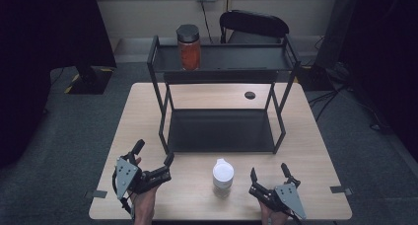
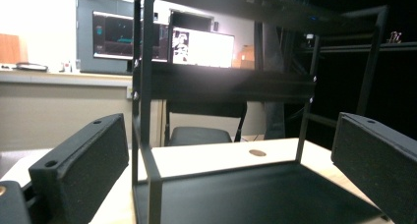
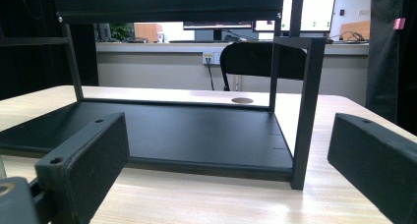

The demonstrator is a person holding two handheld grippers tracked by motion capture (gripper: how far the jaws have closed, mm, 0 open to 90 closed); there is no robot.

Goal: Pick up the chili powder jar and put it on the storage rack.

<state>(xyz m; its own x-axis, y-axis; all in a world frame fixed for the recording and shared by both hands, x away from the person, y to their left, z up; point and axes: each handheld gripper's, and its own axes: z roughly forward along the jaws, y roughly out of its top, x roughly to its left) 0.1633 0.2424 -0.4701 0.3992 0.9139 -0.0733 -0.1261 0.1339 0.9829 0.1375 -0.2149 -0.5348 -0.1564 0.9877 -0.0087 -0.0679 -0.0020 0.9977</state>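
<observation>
A white-lidded jar (image 1: 223, 178) stands upright on the tabletop (image 1: 315, 151) at the six o'clock edge, just in front of the black two-tier rack (image 1: 222, 131), probably set there so either hand can take it without reaching under the shelves. The left claw (image 1: 154, 153) rests at about nine o'clock from the jar, jaws spread wide and empty, aimed toward the rack's near left post (image 2: 147, 135). The right claw (image 1: 269, 172) sits at about three o'clock from the jar, also wide open and holding nothing, facing the rack's bottom shelf (image 3: 187, 130). A red-filled jar with a dark lid (image 1: 189, 47) already stands on the top shelf at eleven o'clock, which suggests the white-lidded one is meant for the rack too.
</observation>
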